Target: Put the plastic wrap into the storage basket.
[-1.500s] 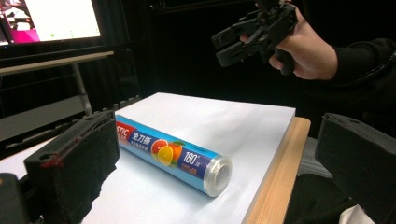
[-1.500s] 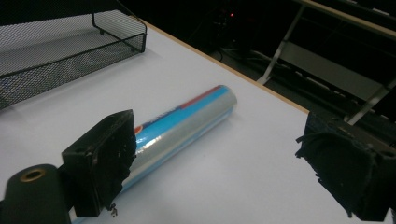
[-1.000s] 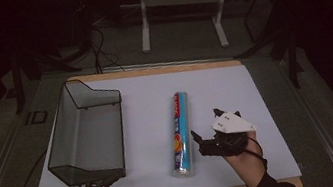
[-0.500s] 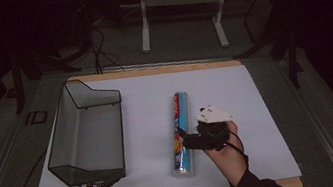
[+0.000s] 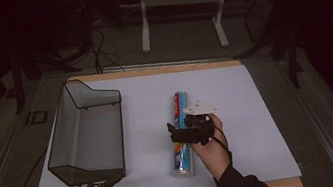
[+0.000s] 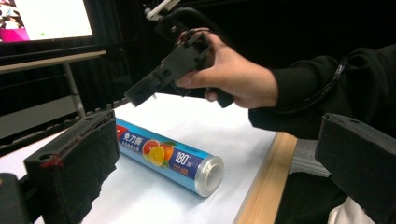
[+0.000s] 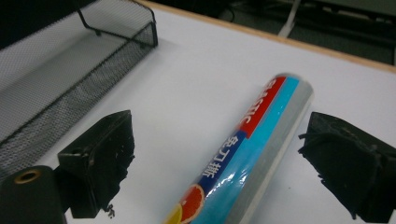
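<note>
On white table sheet [image 5: 258,109]: wrap roll [image 5: 180,131], mesh basket [image 5: 87,131]; dark room.

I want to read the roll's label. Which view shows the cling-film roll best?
The left gripper view: the cling-film roll lies side-on with fruit picture and end cap clear. The right gripper view crops its near end; in the high view it is small and partly under the right gripper.

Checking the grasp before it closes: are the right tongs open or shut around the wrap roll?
Open. In the right gripper view, the right tongs have their jaws spread either side of the wrap roll, neither touching it.
</note>
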`<act>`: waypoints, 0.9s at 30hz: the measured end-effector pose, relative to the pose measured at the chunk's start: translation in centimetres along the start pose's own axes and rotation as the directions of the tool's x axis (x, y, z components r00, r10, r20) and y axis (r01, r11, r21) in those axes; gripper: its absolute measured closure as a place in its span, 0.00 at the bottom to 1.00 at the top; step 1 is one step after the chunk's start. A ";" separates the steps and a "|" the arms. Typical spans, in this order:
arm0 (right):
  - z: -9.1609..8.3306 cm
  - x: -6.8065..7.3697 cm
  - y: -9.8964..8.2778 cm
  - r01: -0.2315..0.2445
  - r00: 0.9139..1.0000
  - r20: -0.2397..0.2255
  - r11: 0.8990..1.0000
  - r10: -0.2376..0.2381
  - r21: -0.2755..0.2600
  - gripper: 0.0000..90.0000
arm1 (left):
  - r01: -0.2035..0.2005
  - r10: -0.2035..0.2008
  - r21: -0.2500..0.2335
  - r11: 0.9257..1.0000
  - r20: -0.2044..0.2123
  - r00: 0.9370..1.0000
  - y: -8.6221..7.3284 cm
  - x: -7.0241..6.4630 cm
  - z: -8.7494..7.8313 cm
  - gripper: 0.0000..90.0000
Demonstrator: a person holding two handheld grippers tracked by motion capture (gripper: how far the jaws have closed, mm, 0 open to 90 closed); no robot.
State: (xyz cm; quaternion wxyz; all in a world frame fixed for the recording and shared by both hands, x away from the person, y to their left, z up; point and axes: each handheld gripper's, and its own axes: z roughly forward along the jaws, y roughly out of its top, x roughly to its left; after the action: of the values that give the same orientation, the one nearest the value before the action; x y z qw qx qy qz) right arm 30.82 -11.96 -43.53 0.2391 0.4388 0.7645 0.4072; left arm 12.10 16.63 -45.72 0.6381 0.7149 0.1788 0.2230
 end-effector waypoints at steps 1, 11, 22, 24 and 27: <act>0.0 0.0 0.0 0.000 1.000 0.000 1.000 0.000 0.000 0.10 | 0.000 0.000 0.000 1.000 0.000 1.000 0.0 0.0 0.0 0.01; 4.3 -0.8 -0.6 -0.179 0.984 0.034 0.963 0.176 0.200 0.11 | -0.003 0.003 0.004 1.000 0.006 1.000 0.0 -0.1 0.1 0.01; 7.0 -1.9 -0.5 -0.332 0.943 0.102 0.885 0.316 0.327 0.11 | -0.005 0.005 0.003 1.000 0.008 1.000 0.0 -0.1 0.1 0.01; 7.3 -1.9 -0.4 -0.352 0.936 0.109 0.873 0.335 0.338 0.11 | -0.005 0.005 0.003 1.000 0.006 1.000 0.0 -0.1 0.1 0.01; 7.5 -2.0 -0.4 -0.370 0.929 0.117 0.860 0.352 0.351 0.11 | -0.005 0.005 0.002 1.000 0.006 1.000 0.0 -0.2 0.1 0.01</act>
State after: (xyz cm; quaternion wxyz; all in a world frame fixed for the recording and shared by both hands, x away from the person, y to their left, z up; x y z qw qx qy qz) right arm 37.07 -10.75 -48.03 0.0909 0.6207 0.7253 0.2836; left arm 11.99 16.49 -45.73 0.6374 0.7166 0.1754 0.2221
